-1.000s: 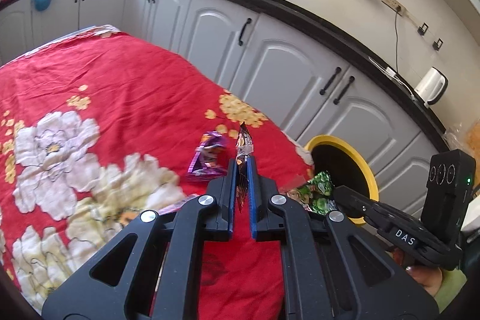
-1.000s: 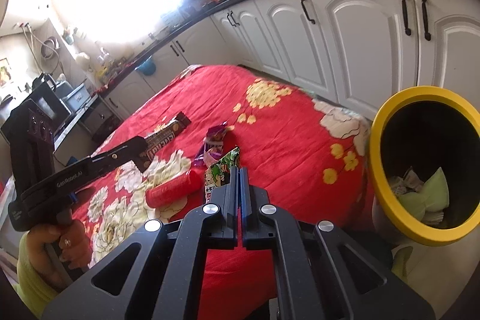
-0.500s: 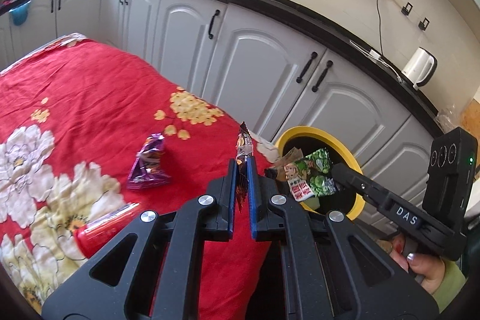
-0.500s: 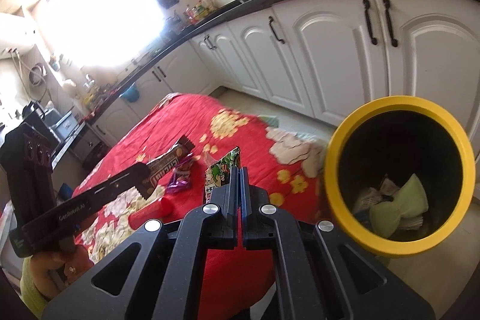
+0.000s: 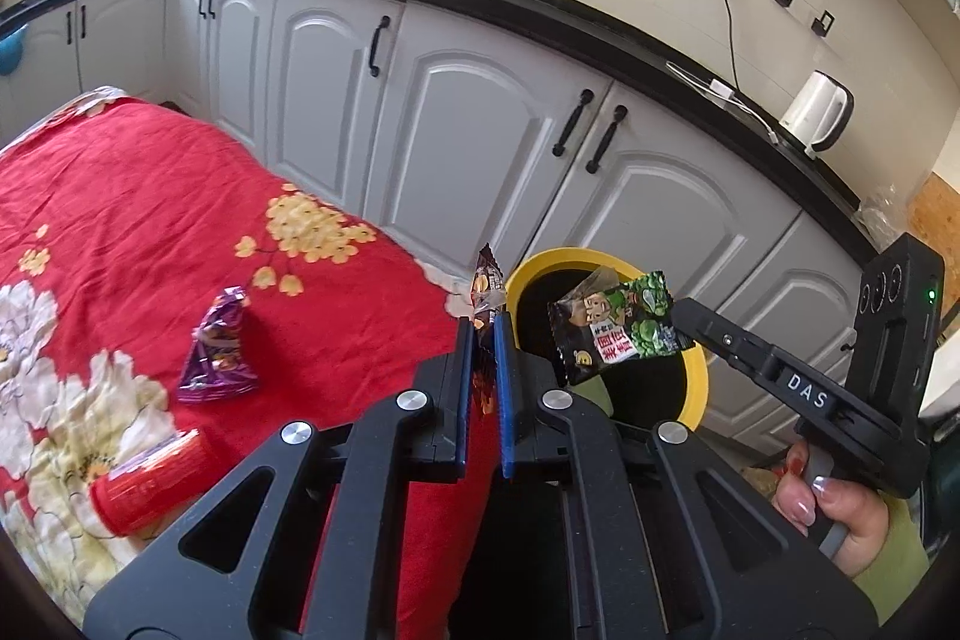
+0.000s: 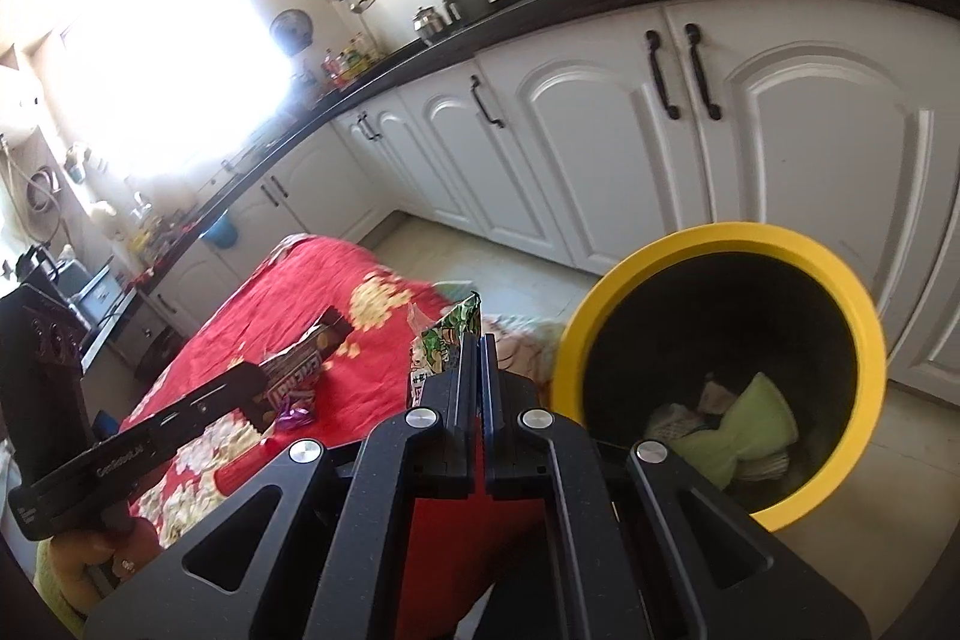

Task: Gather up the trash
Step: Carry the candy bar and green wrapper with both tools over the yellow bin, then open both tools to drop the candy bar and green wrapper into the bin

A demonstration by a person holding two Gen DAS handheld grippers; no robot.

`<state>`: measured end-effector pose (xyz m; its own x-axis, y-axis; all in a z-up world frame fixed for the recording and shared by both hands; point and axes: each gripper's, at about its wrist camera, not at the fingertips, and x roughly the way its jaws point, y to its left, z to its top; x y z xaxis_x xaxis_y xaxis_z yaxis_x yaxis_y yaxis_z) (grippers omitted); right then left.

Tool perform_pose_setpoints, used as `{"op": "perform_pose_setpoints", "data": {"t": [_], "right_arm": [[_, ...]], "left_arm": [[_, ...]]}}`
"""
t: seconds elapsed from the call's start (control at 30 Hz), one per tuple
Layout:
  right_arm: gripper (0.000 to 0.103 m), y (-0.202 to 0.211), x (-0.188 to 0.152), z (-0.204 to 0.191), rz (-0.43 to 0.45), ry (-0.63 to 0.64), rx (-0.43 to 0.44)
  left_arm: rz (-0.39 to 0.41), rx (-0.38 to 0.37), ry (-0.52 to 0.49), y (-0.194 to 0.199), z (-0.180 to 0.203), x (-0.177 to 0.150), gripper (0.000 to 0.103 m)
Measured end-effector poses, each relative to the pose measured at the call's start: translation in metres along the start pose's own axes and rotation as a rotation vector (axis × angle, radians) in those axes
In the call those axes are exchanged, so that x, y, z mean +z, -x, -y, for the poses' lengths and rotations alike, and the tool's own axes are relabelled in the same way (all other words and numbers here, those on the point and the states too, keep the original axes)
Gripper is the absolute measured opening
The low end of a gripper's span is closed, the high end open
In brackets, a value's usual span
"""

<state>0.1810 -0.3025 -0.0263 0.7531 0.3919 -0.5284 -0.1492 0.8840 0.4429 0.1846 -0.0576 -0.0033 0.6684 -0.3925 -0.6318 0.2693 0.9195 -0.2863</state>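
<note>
My left gripper [image 5: 483, 334] is shut on a brown snack bar wrapper [image 5: 486, 283], which stands up between the blue pads at the table's near corner. My right gripper [image 6: 477, 346] is shut on a green snack packet [image 6: 447, 337]. In the left wrist view that green packet [image 5: 618, 331] hangs over the mouth of the yellow-rimmed bin [image 5: 699, 388], with the right gripper [image 5: 681, 319] behind it. The bin [image 6: 720, 241] stands on the floor just right of my right fingers, with crumpled green and pale trash [image 6: 747, 430] at its bottom. The left gripper [image 6: 255, 379] holds the brown wrapper [image 6: 306, 367] over the table.
On the red flowered tablecloth [image 5: 150, 196] lie a purple wrapper [image 5: 219, 349] and a red can-like tube [image 5: 150, 481]. White cabinets [image 5: 480, 124] under a black counter run close behind the table and bin. A white kettle [image 5: 819, 109] stands on the counter.
Both grippers have swung from over the table towards the bin, each still holding its wrapper. The green packet now hangs over the bin's mouth, and the bin looms larger in the right wrist view.
</note>
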Motion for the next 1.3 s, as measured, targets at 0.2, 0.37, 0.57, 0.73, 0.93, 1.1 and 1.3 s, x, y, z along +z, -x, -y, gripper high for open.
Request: {"op": "perform_pose_setpoints", "data": {"t": [0.2, 0.37, 0.57, 0.73, 0.93, 1.1, 1.3], "right_arm": [[0.001, 0.007, 0.006, 0.016, 0.022, -0.016, -0.03], [0.001, 0.011, 0.01, 0.031, 0.037, -0.029, -0.057], [0.001, 0.017, 0.015, 0.049, 0.055, -0.041, -0.088], [0.001, 0.021, 0.018, 0.064, 0.067, -0.052, -0.114], [0.001, 0.025, 0.021, 0.081, 0.081, -0.065, -0.149], [0.001, 0.027, 0.021, 0.097, 0.086, -0.082, -0.177], [0.001, 0.028, 0.021, 0.112, 0.088, -0.104, -0.207]], "left_arm": [[-0.011, -0.021, -0.016, -0.012, 0.014, 0.002, 0.003], [-0.022, -0.037, -0.035, -0.023, 0.031, 0.003, 0.003], [-0.036, -0.054, -0.057, -0.037, 0.048, 0.004, 0.003], [-0.056, -0.063, -0.076, -0.05, 0.061, 0.002, 0.003], [-0.079, -0.072, -0.094, -0.063, 0.073, -0.002, 0.003], [-0.096, -0.085, -0.108, -0.072, 0.082, -0.005, 0.003], [-0.116, -0.099, -0.127, -0.083, 0.094, -0.008, 0.003]]}}
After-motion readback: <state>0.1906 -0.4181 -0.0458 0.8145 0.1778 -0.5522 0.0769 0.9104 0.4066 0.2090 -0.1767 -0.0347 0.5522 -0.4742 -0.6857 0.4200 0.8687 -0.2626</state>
